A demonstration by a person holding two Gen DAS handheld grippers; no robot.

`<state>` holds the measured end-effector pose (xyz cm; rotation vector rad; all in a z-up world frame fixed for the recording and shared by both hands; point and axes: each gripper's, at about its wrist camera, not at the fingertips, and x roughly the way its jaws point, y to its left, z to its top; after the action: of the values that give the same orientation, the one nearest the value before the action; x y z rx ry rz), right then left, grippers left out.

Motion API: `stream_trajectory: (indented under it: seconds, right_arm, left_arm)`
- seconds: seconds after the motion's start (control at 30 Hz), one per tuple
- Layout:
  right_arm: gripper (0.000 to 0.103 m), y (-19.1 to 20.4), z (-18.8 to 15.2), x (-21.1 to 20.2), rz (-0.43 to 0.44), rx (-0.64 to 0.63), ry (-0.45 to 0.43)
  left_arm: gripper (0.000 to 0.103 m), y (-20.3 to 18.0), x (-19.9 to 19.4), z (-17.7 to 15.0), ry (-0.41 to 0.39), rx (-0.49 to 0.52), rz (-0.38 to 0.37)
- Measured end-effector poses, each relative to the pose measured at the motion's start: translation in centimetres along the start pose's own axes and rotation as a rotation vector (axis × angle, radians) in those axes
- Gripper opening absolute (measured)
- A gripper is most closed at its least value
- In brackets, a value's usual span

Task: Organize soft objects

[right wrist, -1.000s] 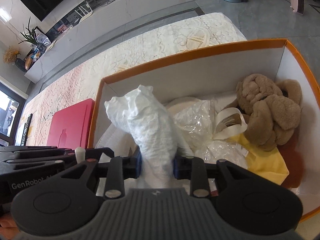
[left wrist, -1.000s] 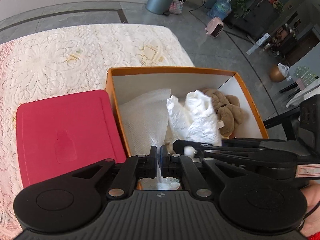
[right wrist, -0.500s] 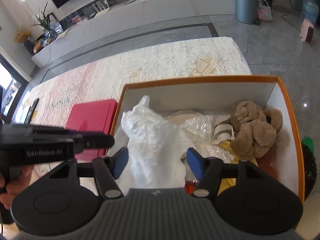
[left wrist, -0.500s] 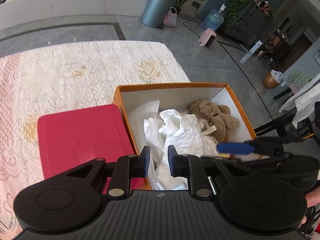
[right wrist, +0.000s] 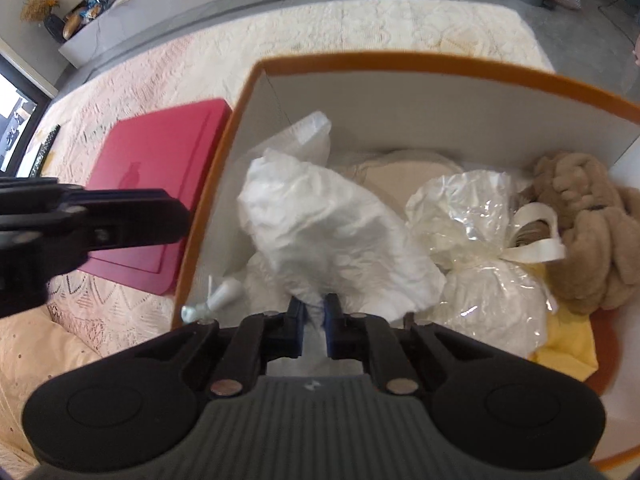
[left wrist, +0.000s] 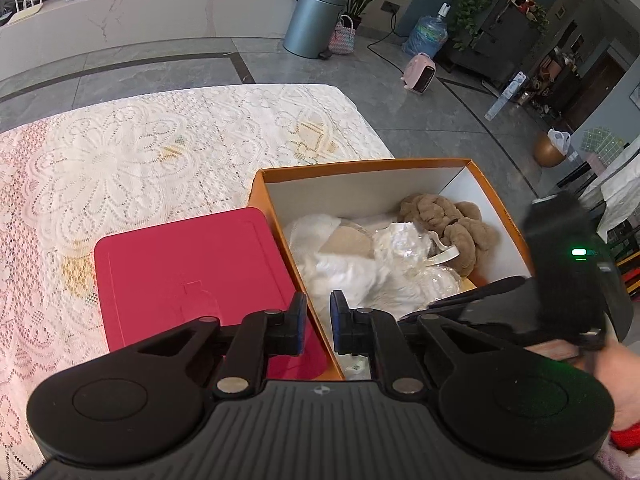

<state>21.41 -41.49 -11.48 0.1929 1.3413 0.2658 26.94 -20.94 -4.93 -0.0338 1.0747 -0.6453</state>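
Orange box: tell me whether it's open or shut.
Open. The orange box has no lid on it; its white inner walls and contents show, including the brown plush toy. A red lid lies flat beside it.

Left view higher, right view close, both facing down into orange box (left wrist: 496,168), shared.

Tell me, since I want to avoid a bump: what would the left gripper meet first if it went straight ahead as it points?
Probably the near left wall of the orange box. The left gripper hangs open right over that edge, between the red lid and the white bundle inside. Depth is unclear.
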Motion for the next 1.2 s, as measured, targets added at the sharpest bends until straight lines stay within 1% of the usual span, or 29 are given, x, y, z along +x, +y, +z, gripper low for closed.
stream_trajectory:
  seconds: [0.07, 0.2, 0.3, 0.33, 0.47, 0.5, 0.57, 0.6, 0.67, 0.7, 0.77, 0.83, 0.9, 1.0, 1.07, 1.13, 1.2]
  right_arm:
    - [0.008, -0.1, 0.0, 0.8, -0.008, 0.006, 0.019]
    - [0.008, 0.1, 0.1, 0.6, -0.018, 0.007, 0.025]
    - [0.015, 0.6, -0.1, -0.9, -0.022, 0.001, 0.006]
    - [0.019, 0.8, -0.3, -1.6, -0.023, -0.005, -0.006]
    - [0.027, 1.6, -1.0, -5.6, -0.049, -0.023, -0.074]
    - [0.029, 2.2, -1.2, -6.6, -0.058, -0.028, -0.094]
    - [0.04, 2.5, -1.5, -9.1, -0.088, -0.036, -0.144]
    - [0.042, 2.8, -1.8, -10.3, -0.105, -0.041, -0.172]
    - [0.052, 3.4, -2.6, -12.7, -0.147, -0.046, -0.228]
    - [0.055, 3.7, -3.1, -14.0, -0.17, -0.046, -0.262]
    - [0.065, 4.2, -4.4, -16.4, -0.212, -0.044, -0.33]
    - [0.069, 5.0, -5.9, -18.8, -0.245, -0.046, -0.404]
    - [0.069, 6.0, -7.6, -20.7, -0.267, -0.041, -0.474]
    - [0.072, 7.6, -10.3, -22.6, -0.307, -0.045, -0.57]
    - [0.076, 8.8, -12.2, -23.2, -0.354, -0.055, -0.623]
    - [0.078, 10.0, -14.0, -23.3, -0.394, -0.061, -0.665]
    - [0.08, 10.9, -15.8, -23.2, -0.408, -0.055, -0.69]
  left_arm:
    - [0.014, 0.1, 0.0, -0.1, -0.001, -0.003, -0.006]
    - [0.014, 0.2, -0.4, -0.2, -0.002, -0.009, -0.017]
    - [0.014, 0.0, -1.2, -0.4, -0.014, 0.002, -0.018]
    - [0.014, -0.1, -1.5, -0.5, -0.021, 0.006, -0.019]
    - [0.014, -1.0, -3.7, -0.8, -0.065, 0.035, -0.026]
    - [0.014, -1.4, -4.4, -1.0, -0.08, 0.049, -0.023]
    - [0.014, -2.3, -5.9, -1.4, -0.121, 0.095, -0.007]
    - [0.014, -2.9, -6.8, -1.6, -0.143, 0.117, 0.004]
    - [0.014, -3.8, -8.4, -2.3, -0.189, 0.165, 0.034]
    - [0.014, -4.3, -9.3, -2.7, -0.217, 0.19, 0.05]
    - [0.014, -5.2, -10.9, -3.8, -0.28, 0.236, 0.087]
    - [0.014, -6.0, -12.5, -5.0, -0.344, 0.27, 0.128]
    - [0.014, -6.6, -14.0, -6.3, -0.407, 0.296, 0.166]
    - [0.015, -6.9, -15.8, -8.3, -0.495, 0.318, 0.202]
    - [0.019, -7.2, -16.6, -9.8, -0.545, 0.326, 0.25]
    - [0.023, -7.4, -17.1, -11.2, -0.579, 0.321, 0.29]
    - [0.03, -7.2, -17.3, -12.4, -0.588, 0.306, 0.299]
